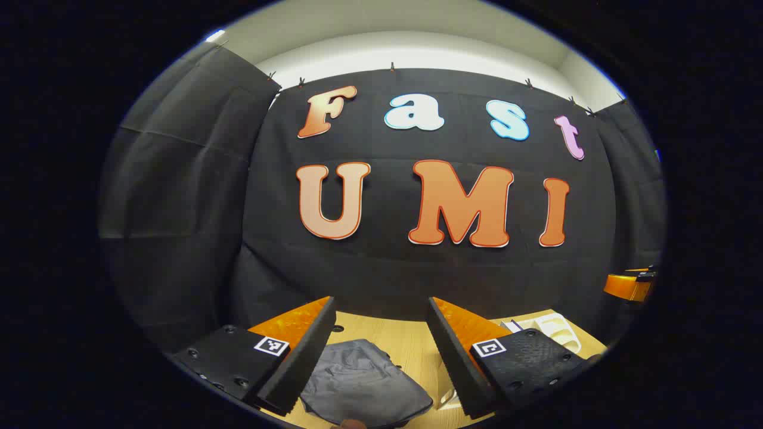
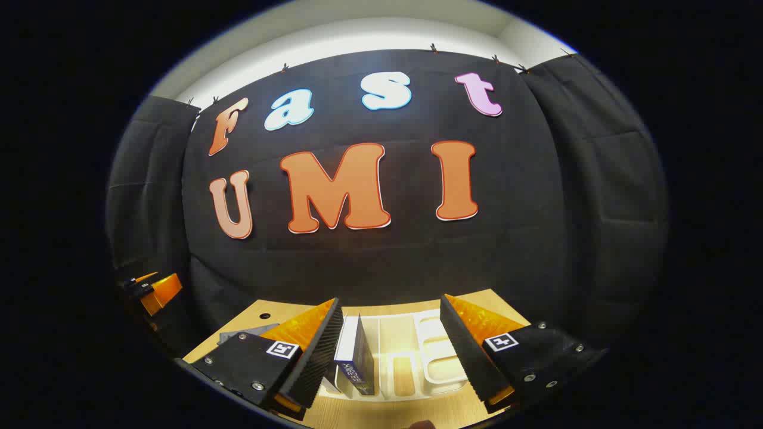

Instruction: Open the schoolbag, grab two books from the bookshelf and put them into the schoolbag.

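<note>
A grey schoolbag (image 1: 363, 384) lies flat on the light wooden table (image 1: 411, 339), below and between the fingers of my left gripper (image 1: 381, 316), which is open and holds nothing. In the right gripper view a white bookshelf rack (image 2: 411, 357) sits on the table, with a dark-spined book (image 2: 357, 357) standing upright in its left slot. My right gripper (image 2: 390, 316) hangs open above the rack, apart from it. A corner of the schoolbag (image 2: 238, 335) peeks out at the left. The other gripper (image 2: 152, 292) appears far left there, and the other gripper (image 1: 629, 285) at far right in the left gripper view.
The white rack (image 1: 551, 330) also appears at the right in the left gripper view. Black cloth walls close off the back and sides of the table. The table (image 2: 381, 411) front edge runs just under the fingers.
</note>
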{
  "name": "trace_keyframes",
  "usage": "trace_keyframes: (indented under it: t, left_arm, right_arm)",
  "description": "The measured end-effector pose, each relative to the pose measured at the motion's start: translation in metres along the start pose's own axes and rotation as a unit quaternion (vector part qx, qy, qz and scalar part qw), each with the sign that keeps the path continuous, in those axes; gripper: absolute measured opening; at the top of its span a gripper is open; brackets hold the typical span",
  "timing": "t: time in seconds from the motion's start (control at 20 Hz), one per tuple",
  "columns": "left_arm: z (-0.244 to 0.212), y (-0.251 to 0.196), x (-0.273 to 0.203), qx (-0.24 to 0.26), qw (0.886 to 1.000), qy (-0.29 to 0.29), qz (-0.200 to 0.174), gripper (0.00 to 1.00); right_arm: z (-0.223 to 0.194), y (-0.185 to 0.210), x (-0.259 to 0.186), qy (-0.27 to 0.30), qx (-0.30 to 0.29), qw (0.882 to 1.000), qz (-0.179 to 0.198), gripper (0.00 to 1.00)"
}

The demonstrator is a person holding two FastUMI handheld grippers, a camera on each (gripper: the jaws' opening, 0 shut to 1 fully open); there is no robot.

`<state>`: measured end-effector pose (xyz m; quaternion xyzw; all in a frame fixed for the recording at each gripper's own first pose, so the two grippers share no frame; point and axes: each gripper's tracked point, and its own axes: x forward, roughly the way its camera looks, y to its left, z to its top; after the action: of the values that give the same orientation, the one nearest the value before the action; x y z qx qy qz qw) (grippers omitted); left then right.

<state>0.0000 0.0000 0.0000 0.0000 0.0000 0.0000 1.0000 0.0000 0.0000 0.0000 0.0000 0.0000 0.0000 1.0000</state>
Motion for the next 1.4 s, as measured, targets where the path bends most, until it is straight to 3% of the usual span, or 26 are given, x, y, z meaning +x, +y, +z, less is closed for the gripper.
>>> trace_keyframes:
  t: [0.4,0.7,1.05,1.4]
  left_arm:
    - [-0.006,0.059,0.005,0.026,0.999,0.012,-0.016,0.96]
    - [0.013,0.087,-0.002,0.028,1.000,-0.013,-0.004,0.96]
    - [-0.002,0.061,0.002,0.017,1.000,0.007,-0.004,0.96]
    - [-0.006,0.012,0.011,0.043,0.998,0.026,-0.046,0.96]
  right_arm:
    - [-0.009,0.029,-0.017,-0.011,0.010,0.999,-0.049,0.97]
    - [-0.007,0.055,-0.009,-0.013,0.008,1.000,-0.027,1.00]
    - [-0.004,0.030,-0.013,-0.006,-0.021,0.999,-0.025,0.97]
    - [-0.013,0.007,-0.013,0.006,-0.009,0.999,-0.034,0.97]
